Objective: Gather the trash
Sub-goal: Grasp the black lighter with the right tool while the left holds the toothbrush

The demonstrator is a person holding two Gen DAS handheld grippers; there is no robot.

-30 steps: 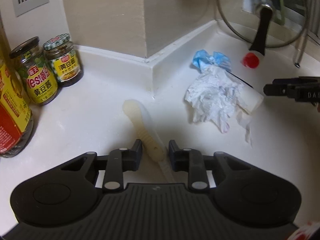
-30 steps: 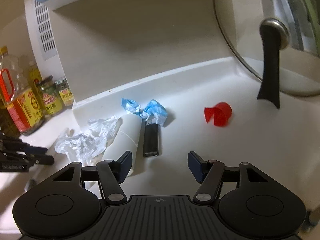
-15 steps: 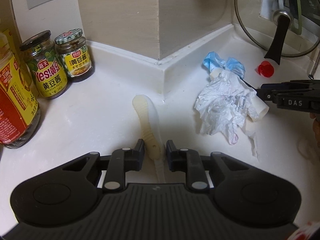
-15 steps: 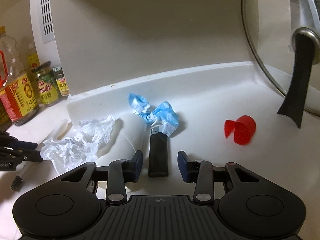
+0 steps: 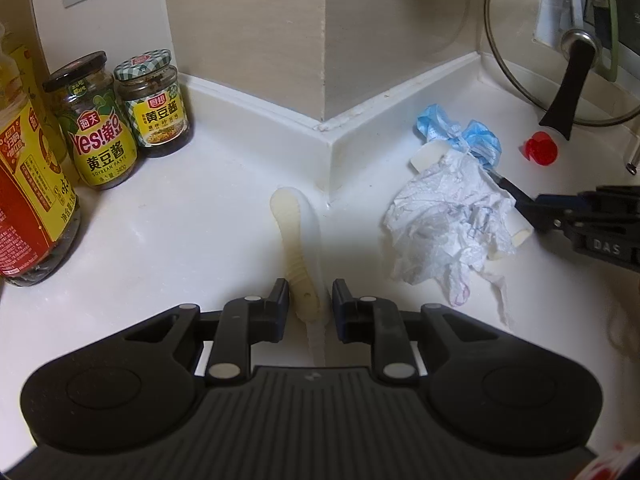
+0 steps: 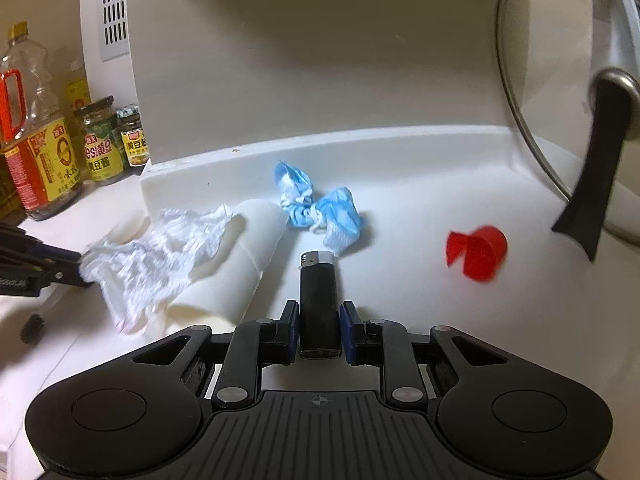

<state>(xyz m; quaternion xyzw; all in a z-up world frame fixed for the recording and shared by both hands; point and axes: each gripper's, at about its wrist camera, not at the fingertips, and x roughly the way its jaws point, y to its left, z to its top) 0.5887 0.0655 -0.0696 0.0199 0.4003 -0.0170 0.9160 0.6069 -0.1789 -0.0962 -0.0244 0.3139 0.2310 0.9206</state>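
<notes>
My left gripper is shut on the cream handle of a brush that lies on the white counter. My right gripper is closing its jaws, and the pads touch both sides of a black lighter lying on the counter. Left of the lighter lie a white paper tube and a crumpled tissue. Behind the lighter sits a crumpled blue face mask. A red cap rests to the right. In the left wrist view the right gripper reaches in beside the tissue.
Two sauce jars and a yellow-labelled oil bottle stand at the left against the wall. A glass pot lid with a black handle leans at the right. A wall corner with a raised white ledge juts toward the trash.
The right gripper's jaws came in from wide apart to both sides of the lighter, and it moved forward over it. The left gripper kept its hold on the brush handle.
</notes>
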